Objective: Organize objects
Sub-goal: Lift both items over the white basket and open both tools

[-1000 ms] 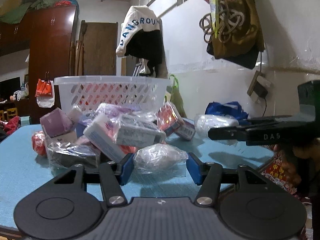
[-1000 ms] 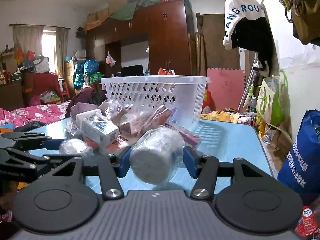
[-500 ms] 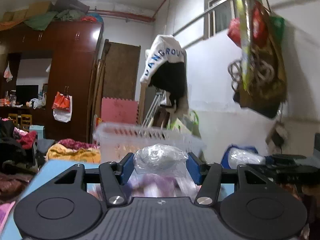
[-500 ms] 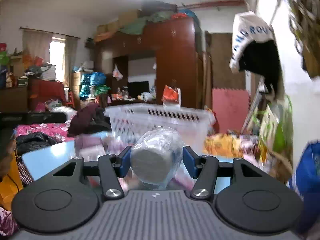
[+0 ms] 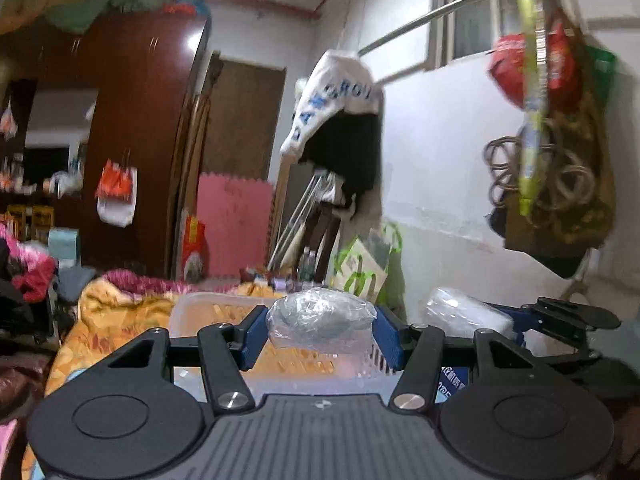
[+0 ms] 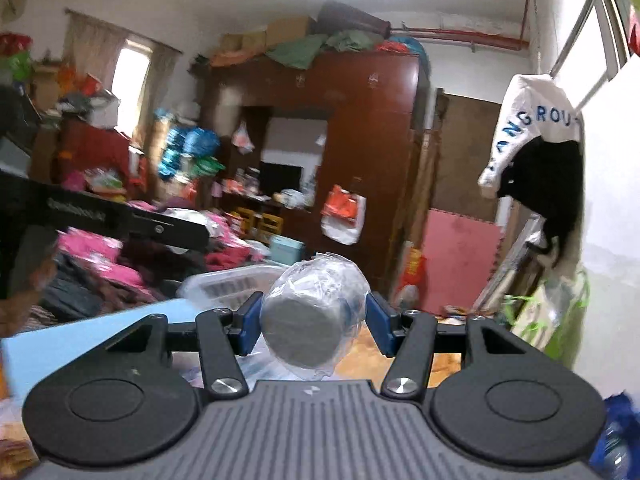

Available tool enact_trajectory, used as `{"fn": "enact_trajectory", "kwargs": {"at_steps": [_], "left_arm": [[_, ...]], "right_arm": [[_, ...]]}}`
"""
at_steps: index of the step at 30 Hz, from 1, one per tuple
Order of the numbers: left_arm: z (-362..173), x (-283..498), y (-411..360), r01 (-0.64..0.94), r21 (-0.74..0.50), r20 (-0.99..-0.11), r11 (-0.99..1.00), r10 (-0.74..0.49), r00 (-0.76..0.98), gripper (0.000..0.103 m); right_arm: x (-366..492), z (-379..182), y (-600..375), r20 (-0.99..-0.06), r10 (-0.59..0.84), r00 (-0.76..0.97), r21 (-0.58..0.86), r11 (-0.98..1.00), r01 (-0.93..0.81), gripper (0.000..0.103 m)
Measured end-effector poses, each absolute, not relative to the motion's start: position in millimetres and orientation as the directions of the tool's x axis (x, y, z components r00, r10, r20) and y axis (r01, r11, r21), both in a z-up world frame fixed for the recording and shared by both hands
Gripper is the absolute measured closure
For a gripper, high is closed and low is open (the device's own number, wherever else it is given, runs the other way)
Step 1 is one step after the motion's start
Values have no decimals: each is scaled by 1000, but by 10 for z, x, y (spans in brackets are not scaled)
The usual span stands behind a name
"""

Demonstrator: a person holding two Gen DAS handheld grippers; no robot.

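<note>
White hanging garment (image 6: pixel 532 128) lettered "ANGROU", plastic-wrapped roll (image 6: pixel 312 316) clamped in right gripper (image 6: pixel 314 322)

Blue letters "ANGROU" run along the white-and-black fabric garment (image 6: pixel 532 136) hanging on the wall rail beside the brown door (image 6: pixel 464 152).

The right gripper (image 6: pixel 314 326) gripped a plastic-wrapped roll (image 6: pixel 314 316) between its blue pads (image 6: pixel 250 328), the roll's grey flat end facing the camera. Just beyond it, a white basket (image 6: pixel 228 284) stood on the blue table (image 6: pixel 92 334), blurred. At the left edge the left gripper (image 6: pixel 132 224) showed as a dark bar, its tips out of frame. Farther back stood a dark red wardrobe (image 6: pixel 360 152) with bundles piled on top, a pink foam mat (image 6: pixel 460 260) leaning to its right, and a white and black garment (image 6: pixel 536 148) hanging at the right wall.
</note>
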State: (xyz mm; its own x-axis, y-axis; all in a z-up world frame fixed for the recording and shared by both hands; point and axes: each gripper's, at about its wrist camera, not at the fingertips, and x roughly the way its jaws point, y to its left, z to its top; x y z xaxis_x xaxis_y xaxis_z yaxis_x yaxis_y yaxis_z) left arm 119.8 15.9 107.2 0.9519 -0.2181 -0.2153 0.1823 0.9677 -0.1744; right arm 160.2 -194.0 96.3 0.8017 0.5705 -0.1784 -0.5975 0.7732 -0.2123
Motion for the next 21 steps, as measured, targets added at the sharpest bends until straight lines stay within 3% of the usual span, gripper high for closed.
{"fn": "enact_trajectory", "kwargs": {"at_steps": [9,18,19,21], "left_arm": [[891,2203,194,74,-168,-457,983,-144,878,42],[843,2374,293,44,-207,-470,977,-139,871,40],[846,2360,291,42,-197,-461,979,-131,878,38],[867,2346,267,47,-172,-431,984,-118,894,26]], "right_arm": [[2486,775,-1775,-329,530,781,-89,806,-585,45],[2470,792,-1754,-340,533,775,-94,801,-592,44],[2476,793,-1750,-344,532,774,-95,800,-592,43],[2489,803,-1733,-340,515,787,-119,807,-579,22]]}}
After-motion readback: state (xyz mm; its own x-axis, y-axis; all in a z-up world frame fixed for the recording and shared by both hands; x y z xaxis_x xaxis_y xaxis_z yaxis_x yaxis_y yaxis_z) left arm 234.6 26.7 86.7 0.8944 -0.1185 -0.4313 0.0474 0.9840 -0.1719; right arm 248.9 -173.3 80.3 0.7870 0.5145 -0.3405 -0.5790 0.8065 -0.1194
